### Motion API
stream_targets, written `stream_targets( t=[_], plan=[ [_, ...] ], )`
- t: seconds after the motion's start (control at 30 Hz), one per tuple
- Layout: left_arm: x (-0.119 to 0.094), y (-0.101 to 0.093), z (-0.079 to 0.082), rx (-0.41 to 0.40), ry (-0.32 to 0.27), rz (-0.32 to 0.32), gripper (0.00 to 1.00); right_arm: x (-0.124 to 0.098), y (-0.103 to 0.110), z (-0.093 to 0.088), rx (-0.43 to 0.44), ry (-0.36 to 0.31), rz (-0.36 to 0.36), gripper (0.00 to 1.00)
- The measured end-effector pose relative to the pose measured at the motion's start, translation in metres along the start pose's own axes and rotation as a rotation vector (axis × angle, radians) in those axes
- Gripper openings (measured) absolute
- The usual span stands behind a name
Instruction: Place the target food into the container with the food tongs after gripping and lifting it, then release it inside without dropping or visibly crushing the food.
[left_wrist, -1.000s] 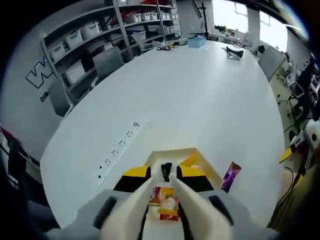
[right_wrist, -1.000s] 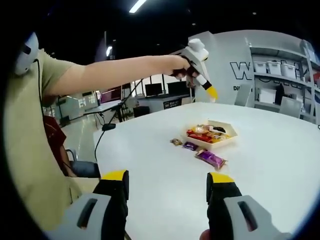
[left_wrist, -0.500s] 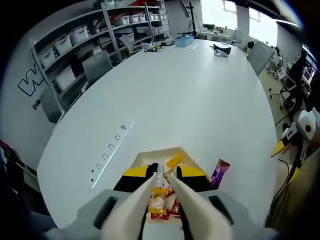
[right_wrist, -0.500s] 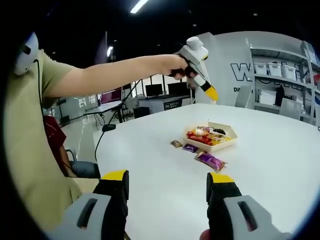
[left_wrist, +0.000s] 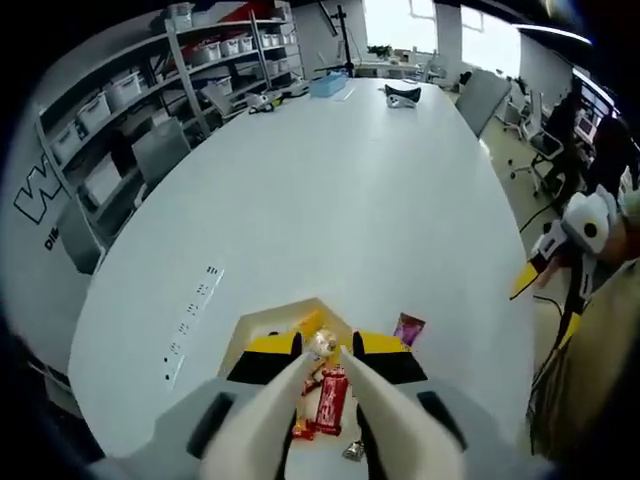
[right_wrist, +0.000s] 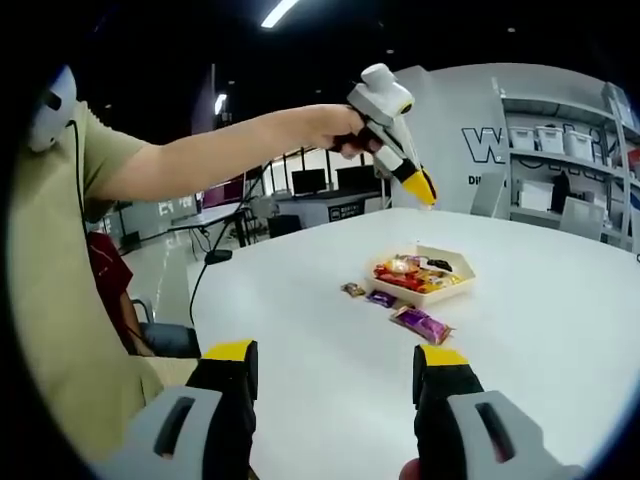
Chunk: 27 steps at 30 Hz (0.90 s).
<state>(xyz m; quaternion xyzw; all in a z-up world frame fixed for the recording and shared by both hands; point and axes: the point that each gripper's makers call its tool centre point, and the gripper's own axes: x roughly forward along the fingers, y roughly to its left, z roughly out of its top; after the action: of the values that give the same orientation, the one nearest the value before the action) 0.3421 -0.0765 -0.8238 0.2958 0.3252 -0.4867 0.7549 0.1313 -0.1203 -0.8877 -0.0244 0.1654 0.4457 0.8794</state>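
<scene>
Left gripper hanging high above a white table, seen in the right gripper view held out on an outstretched arm. Pinching a small pale wrapped candy between the yellow-tipped jaws, closed in on it at the tips. Sitting directly below those jaws, a cream hexagonal container, holding mixed wrapped snacks, among them a red bar and a yellow packet. Lying on the table just right of the jaws, outside the container, a purple wrapper; lower down between the jaws, a small silvery sweet.

In the right gripper view, right gripper hovering low over the near edge of the table, jaws spread wide apart with nothing between them. Resting ahead of those jaws, short of the container: a small brown sweet, a dark purple sweet and a larger purple packet, all near one another.
</scene>
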Motion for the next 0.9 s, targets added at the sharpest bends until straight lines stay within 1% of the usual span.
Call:
stream_targets(
  t=[0.07, 0.13, 0.2, 0.23, 0.3, 0.47, 0.53, 0.57, 0.67, 0.8, 0.9],
  plan=[
    [0.002, -0.011, 0.000, 0.010, -0.003, -0.053, 0.19, 0.000, 0.000, -0.001, 0.000, 0.002, 0.001, 0.61],
    [0.003, -0.018, 0.001, 0.059, -0.015, -0.076, 0.19, 0.000, 0.001, -0.001, 0.001, 0.002, 0.001, 0.61],
    [0.003, -0.027, 0.001, 0.078, -0.022, -0.112, 0.19, 0.000, 0.000, -0.001, 0.002, 0.001, -0.001, 0.61],
    [0.004, -0.032, 0.003, 0.096, -0.038, -0.133, 0.19, -0.001, 0.000, -0.001, 0.002, 0.001, -0.001, 0.61],
    [0.005, -0.040, 0.002, 0.124, -0.042, -0.166, 0.20, -0.001, 0.000, -0.001, 0.002, 0.000, -0.001, 0.61],
    [0.009, -0.047, 0.000, 0.163, -0.045, -0.197, 0.20, -0.001, 0.001, -0.001, 0.002, 0.001, 0.000, 0.61],
    [0.010, -0.052, 0.000, 0.181, -0.053, -0.217, 0.20, -0.001, 0.001, -0.002, 0.002, 0.003, 0.001, 0.61],
    [0.011, -0.055, 0.001, 0.203, -0.060, -0.230, 0.20, -0.001, 0.001, -0.003, 0.003, 0.003, 0.000, 0.61],
    [0.012, -0.057, 0.001, 0.208, -0.067, -0.244, 0.21, -0.001, 0.001, -0.003, 0.003, 0.004, -0.001, 0.61],
    [0.014, -0.063, 0.002, 0.248, -0.082, -0.280, 0.21, -0.001, 0.001, -0.003, 0.004, 0.003, -0.001, 0.61],
    [0.015, -0.065, 0.000, 0.272, -0.080, -0.287, 0.21, -0.001, 0.000, -0.003, 0.004, 0.005, -0.001, 0.61]
  ],
)
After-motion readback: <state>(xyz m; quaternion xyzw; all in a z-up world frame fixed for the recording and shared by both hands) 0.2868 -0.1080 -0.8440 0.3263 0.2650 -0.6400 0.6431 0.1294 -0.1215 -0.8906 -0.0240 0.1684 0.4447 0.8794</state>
